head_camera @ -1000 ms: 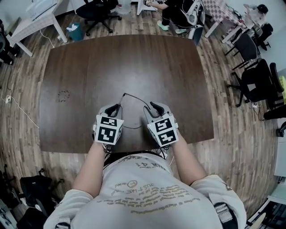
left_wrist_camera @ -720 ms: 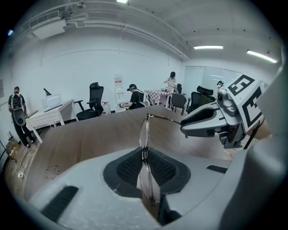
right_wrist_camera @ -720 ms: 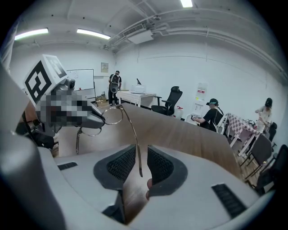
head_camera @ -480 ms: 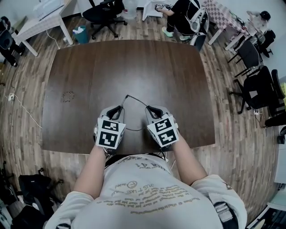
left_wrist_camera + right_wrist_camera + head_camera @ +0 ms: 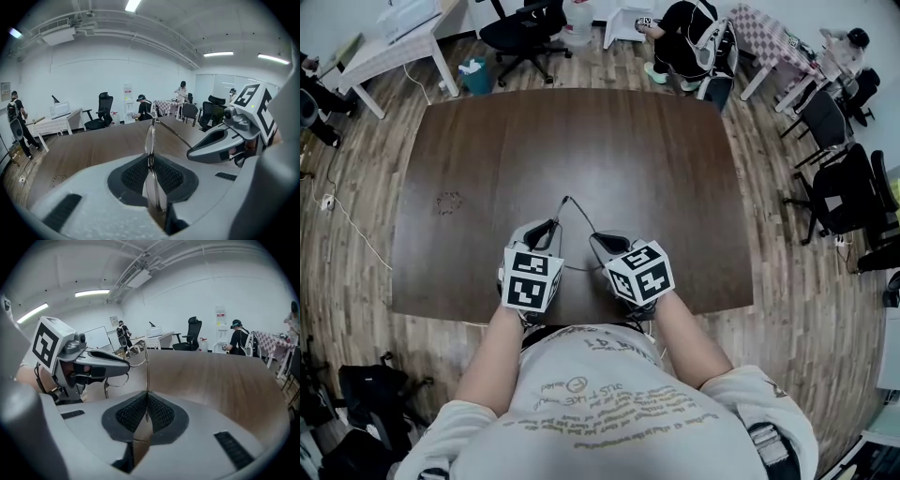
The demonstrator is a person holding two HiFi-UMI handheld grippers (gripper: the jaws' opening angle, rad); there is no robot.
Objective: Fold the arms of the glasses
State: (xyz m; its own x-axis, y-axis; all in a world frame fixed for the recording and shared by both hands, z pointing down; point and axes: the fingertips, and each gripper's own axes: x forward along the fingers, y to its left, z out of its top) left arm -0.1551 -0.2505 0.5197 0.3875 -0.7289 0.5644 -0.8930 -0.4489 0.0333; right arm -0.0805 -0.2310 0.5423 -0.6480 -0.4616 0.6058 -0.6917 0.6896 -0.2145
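Head view: a person in a pale printed T-shirt stood at the middle of the near edge of a dark brown wooden table, a grey two-jaw tool in each hand. The left gripper and the right gripper sat close together just inside that near edge. Between them was a pair of thin wire-rimmed metal glasses, with one thin arm running from the frame's far corner back to the right gripper. A wood-plank floor surrounded the table.

Left gripper view: the left gripper was closed on the glasses, its dark ribbed pads pinching the rim of a lens, which stood upright and edge-on. From the top of the frame the arm sloped right to the tip of the right gripper. A black office chair stood beyond the table's far edge.

Right gripper view: the right gripper had just been closing, and its pads were clamped on the thin arm, which rose straight up from between them. To the left, the left gripper held the frame, a lens loop hanging below its tip, over the table near its near edge.
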